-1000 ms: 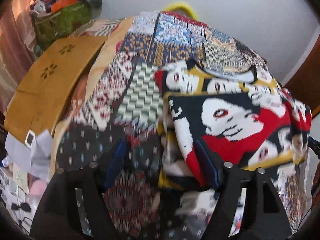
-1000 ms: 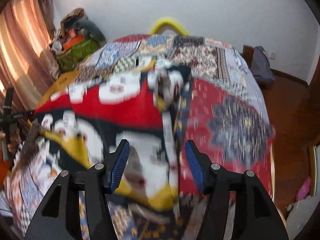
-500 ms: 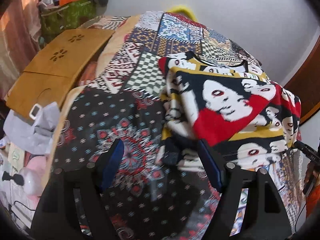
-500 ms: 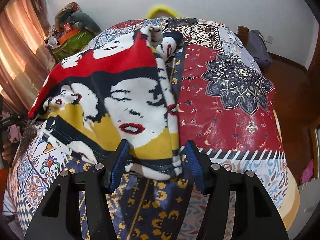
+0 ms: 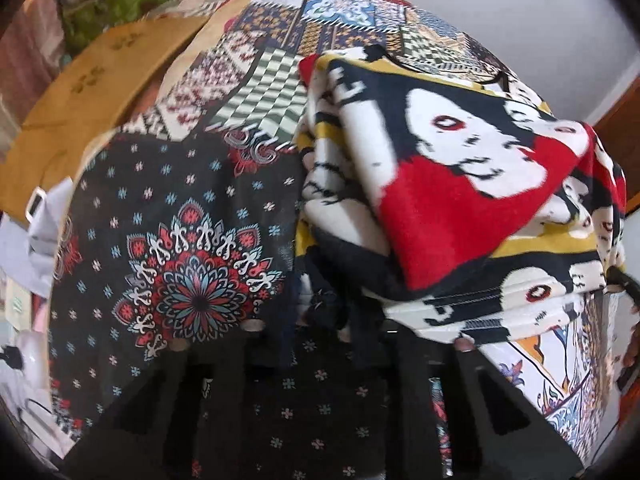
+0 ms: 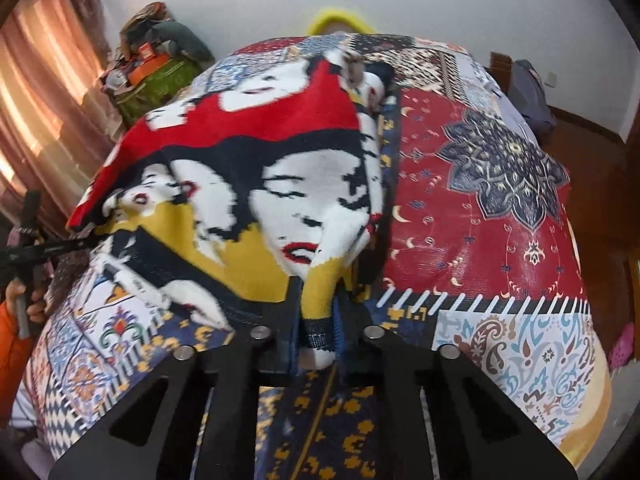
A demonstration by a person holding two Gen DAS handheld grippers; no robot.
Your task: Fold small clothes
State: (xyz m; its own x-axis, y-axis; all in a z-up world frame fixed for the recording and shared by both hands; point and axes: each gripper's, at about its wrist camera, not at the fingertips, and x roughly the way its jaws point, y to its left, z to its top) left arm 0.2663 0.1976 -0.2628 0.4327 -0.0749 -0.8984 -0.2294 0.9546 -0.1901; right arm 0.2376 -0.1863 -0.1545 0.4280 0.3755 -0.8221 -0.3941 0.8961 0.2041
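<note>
A folded knit top (image 6: 256, 184), printed with women's faces in red, black, white and yellow, lies on a patchwork bedspread (image 6: 500, 216). In the right wrist view the top fills the centre and left of the frame, its long axis running from the lower centre up toward the yellow headboard (image 6: 340, 20) at the top; the large face reads upright, forehead toward the far end. The right gripper (image 6: 316, 320), at the lower centre, is closed on the top's near hem, a bunch of yellow fabric and dark ribbed edge pinched between its blue pads (image 6: 338, 320).

In the left wrist view the top (image 5: 452, 184) occupies the right half of the frame, its folded layers stacked and sloping from the upper centre down to the lower right. The left gripper (image 5: 320, 320), at the lower centre, has its fingers drawn close around a dark fold at the top's lower left corner, though blur softens the contact. A tan wooden board (image 5: 92, 92) sits in the upper left beside the bed, with a green bag (image 5: 116, 4) beyond it. Curtains (image 6: 44, 112) hang at the left edge of the right wrist view.
</note>
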